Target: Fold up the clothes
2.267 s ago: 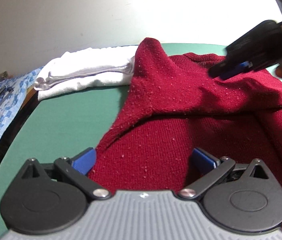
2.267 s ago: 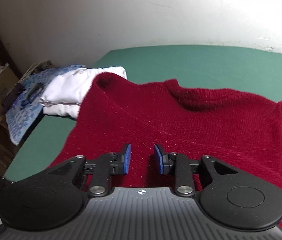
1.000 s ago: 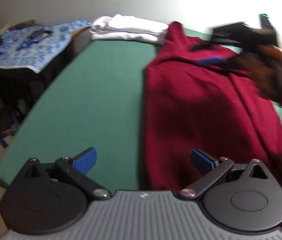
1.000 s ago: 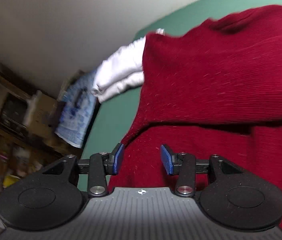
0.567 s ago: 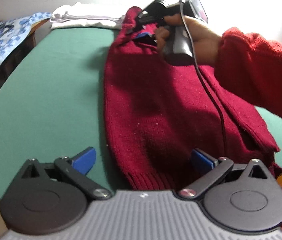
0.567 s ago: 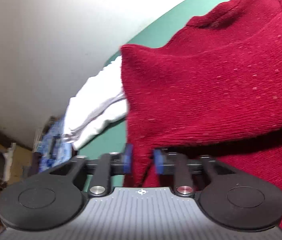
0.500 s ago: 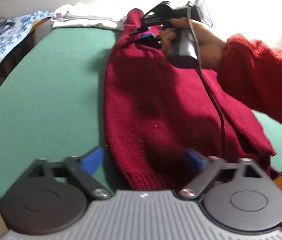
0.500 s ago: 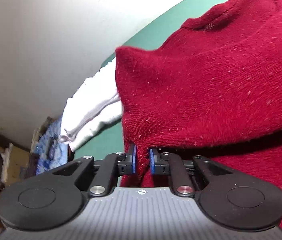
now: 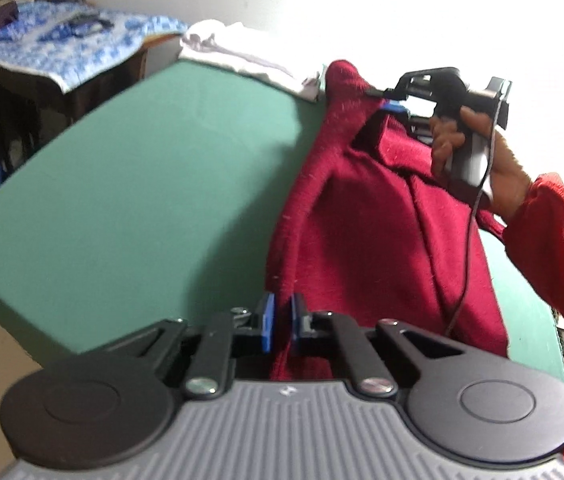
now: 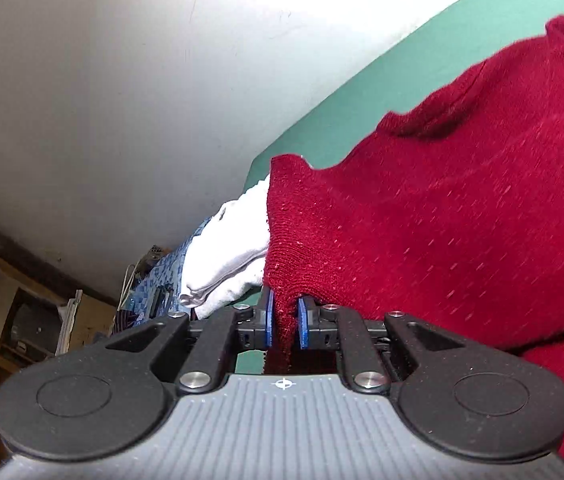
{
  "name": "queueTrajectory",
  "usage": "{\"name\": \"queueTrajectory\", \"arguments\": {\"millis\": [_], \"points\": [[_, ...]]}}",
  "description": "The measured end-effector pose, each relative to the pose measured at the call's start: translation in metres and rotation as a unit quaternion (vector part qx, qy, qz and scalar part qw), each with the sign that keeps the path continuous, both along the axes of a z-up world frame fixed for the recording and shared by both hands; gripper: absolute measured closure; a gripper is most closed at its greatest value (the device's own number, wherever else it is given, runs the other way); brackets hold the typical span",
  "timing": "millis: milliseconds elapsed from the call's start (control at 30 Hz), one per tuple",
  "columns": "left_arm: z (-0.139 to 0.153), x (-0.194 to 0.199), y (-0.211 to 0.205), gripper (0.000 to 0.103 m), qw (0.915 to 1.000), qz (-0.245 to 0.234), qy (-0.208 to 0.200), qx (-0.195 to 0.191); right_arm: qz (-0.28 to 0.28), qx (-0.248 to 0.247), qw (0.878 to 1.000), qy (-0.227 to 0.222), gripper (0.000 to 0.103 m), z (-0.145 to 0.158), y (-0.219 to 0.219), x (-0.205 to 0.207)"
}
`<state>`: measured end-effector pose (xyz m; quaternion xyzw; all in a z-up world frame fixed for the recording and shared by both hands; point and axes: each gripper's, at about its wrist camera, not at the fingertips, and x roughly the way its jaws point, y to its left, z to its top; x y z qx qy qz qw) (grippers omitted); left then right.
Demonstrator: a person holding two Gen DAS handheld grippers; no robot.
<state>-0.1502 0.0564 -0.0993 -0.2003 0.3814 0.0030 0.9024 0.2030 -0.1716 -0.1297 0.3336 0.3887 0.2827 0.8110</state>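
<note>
a dark red knitted sweater (image 9: 365,216) lies along the right part of a green table (image 9: 154,184), its wool coarse and flecked with pale lint, with a ribbed band at the near hem. the left gripper (image 9: 280,322) has its blue pads (image 9: 268,322) pinched tight on the near left edge of that hem, a thin fold of knit squeezed between them. at the far end the right gripper (image 9: 385,98), a black pistol-shaped tool with a thin cable hanging from it, is held in a hand (image 9: 477,152) coming out of a bright red sleeve (image 9: 557,240); it grips the sweater's far left corner and pulls it up into a peak. in the right wrist view the right gripper (image 10: 283,322) shows its blue pads (image 10: 268,320) nearly together, clamped on a thick rounded edge of the knit, and the cloth drapes away in a broad soft slope with the collar dip near the top. a folded white garment (image 10: 222,256), smooth and plump, sits just beyond the red corner at the table's far edge. past it a blue and white patterned cloth (image 9: 62,46) covers a lower surface beside the table, against a plain pale wall (image 10: 122,80)
</note>
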Motion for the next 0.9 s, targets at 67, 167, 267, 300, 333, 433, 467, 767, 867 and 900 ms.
{"name": "queueTrajectory", "arguments": {"millis": [67, 167, 267, 300, 333, 433, 467, 767, 867, 900], "points": [[0.011, -0.002, -0.012, 0.100, 0.9999, 0.003, -0.011, -0.002, 0.002, 0.001, 1.000, 0.003, 0.090, -0.001, -0.010, 0.003], [0.020, -0.007, -0.035, 0.100, 0.9999, -0.003, -0.016, 0.004, 0.012, -0.006, 1.000, 0.009, 0.090, -0.003, -0.022, 0.006], [0.010, -0.004, -0.060, 0.100, 0.9998, -0.014, 0.004, 0.016, 0.025, -0.023, 0.999, 0.012, 0.090, -0.009, -0.028, 0.009], [0.005, -0.002, -0.068, 0.100, 0.9996, -0.018, 0.014, 0.020, 0.028, -0.027, 0.999, 0.013, 0.090, -0.011, -0.030, 0.010], [-0.001, 0.000, -0.074, 0.100, 0.9992, -0.021, 0.027, 0.019, 0.029, -0.032, 0.999, 0.015, 0.090, -0.013, -0.032, 0.011], [-0.002, -0.006, -0.091, 0.095, 0.9960, -0.012, 0.044, 0.076, 0.029, -0.048, 0.998, 0.022, 0.089, -0.019, -0.039, 0.013], [0.001, -0.012, -0.096, 0.086, 0.9931, -0.003, 0.043, 0.109, 0.034, -0.048, 0.998, 0.023, 0.085, -0.020, -0.041, 0.012], [-0.015, -0.008, -0.108, 0.041, 0.9541, 0.004, 0.065, 0.292, 0.102, -0.021, 0.994, 0.029, 0.062, -0.024, -0.047, -0.003], [-0.023, 0.000, -0.099, 0.049, 0.9615, 0.013, 0.076, 0.264, 0.141, 0.003, 0.989, 0.053, 0.062, -0.025, -0.048, -0.018], [-0.021, 0.003, -0.095, 0.052, 0.9657, 0.015, 0.078, 0.247, 0.159, 0.011, 0.985, 0.061, 0.062, -0.026, -0.048, -0.027]]}}
